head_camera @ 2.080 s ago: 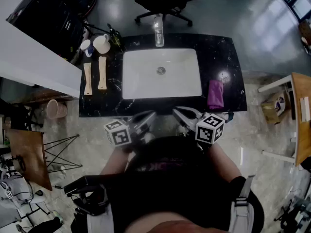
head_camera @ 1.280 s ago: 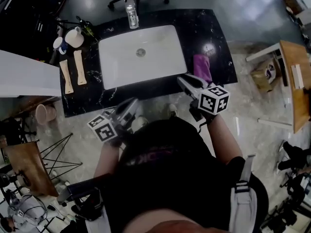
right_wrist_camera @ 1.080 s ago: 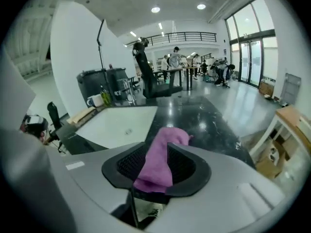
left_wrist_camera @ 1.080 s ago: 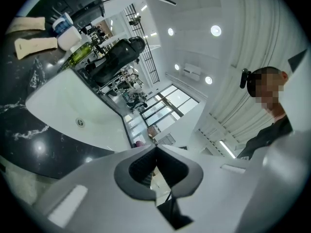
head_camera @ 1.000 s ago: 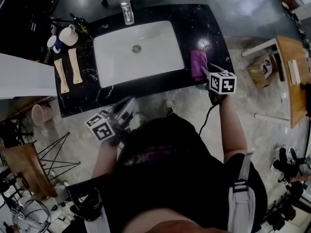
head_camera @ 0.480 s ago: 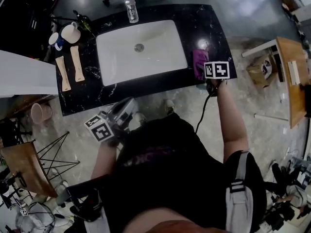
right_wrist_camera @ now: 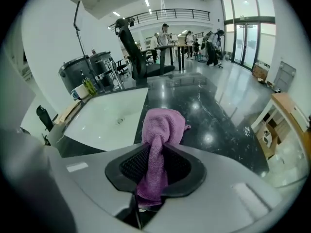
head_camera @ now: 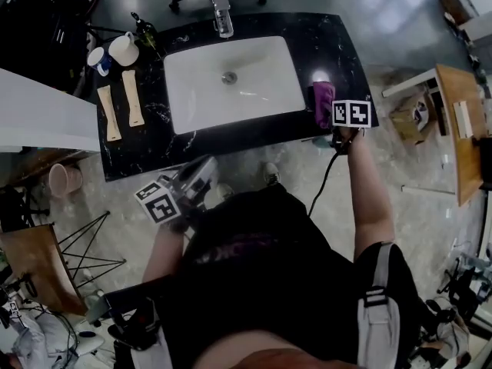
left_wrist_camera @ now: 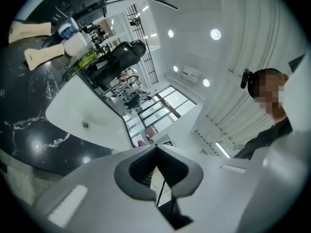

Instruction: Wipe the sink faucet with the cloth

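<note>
The black counter (head_camera: 154, 141) spans the upper frame, its white sink (head_camera: 261, 75) central and the faucet (head_camera: 224, 23) at top centre judged not yet wiped, while the right gripper (right_wrist_camera: 153, 178), jaws just closed, pinches the purple cloth (right_wrist_camera: 160, 130) at the counter's right end and the left gripper (left_wrist_camera: 156, 178) is pressed together, empty.

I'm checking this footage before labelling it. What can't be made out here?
- Faucet: head view, too small to show handle or dirt.
- Right gripper: in the head view its marker cube covers the jaws. The right gripper view shows they have just been closing on the purple cloth.
- Cloth's lower end: right gripper view, buried between the jaws.
</note>
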The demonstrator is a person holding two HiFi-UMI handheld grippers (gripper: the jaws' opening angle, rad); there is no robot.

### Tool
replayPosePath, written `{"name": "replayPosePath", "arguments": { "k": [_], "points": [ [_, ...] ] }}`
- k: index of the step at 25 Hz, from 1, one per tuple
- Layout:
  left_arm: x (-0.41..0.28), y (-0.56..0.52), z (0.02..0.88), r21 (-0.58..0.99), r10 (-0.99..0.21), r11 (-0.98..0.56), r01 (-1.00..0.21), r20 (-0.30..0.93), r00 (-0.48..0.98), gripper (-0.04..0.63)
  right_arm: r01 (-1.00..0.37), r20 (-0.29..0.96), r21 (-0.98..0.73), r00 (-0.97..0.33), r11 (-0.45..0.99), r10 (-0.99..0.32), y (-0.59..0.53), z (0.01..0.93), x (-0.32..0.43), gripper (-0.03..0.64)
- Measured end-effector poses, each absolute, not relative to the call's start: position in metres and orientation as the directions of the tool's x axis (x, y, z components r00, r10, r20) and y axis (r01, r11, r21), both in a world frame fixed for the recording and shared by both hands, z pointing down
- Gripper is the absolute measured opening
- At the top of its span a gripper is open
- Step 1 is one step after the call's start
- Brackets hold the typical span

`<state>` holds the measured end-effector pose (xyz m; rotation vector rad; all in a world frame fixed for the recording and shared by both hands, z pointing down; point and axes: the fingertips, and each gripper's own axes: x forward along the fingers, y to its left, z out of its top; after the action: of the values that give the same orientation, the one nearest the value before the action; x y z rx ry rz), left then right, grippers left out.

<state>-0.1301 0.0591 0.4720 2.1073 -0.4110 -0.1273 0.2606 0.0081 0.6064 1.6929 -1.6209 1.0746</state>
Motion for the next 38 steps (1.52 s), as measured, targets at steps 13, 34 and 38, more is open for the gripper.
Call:
{"name": "replayPosePath", "arguments": {
  "k": [13, 34, 38],
  "points": [
    [-0.168, 0.050, 0.476, 0.854, -0.338, -0.473, -0.217, 0.052, 0.940, 0.000, -0.947, 0.441, -0.237, -0.303, 0.216, -0.845, -0.069, 0.446, 0.120, 0.094],
    [-0.141, -0.003, 0.469, 0.844, -0.717, -0.310, -0.438, 0.094, 0.690, 0.000, -0.289, 0.771, 0.365, -0.439, 0.885, -0.461, -0.325, 0.428, 0.019, 0.095],
    [-0.141, 0.001, 0.477, 0.842, -0.770, -0.249, -0.478, 0.127, 0.625, 0.000, -0.217, 0.797, 0.373, -0.422, 0.902, -0.431, -0.357, 0.435, 0.020, 0.094]
  ]
}}
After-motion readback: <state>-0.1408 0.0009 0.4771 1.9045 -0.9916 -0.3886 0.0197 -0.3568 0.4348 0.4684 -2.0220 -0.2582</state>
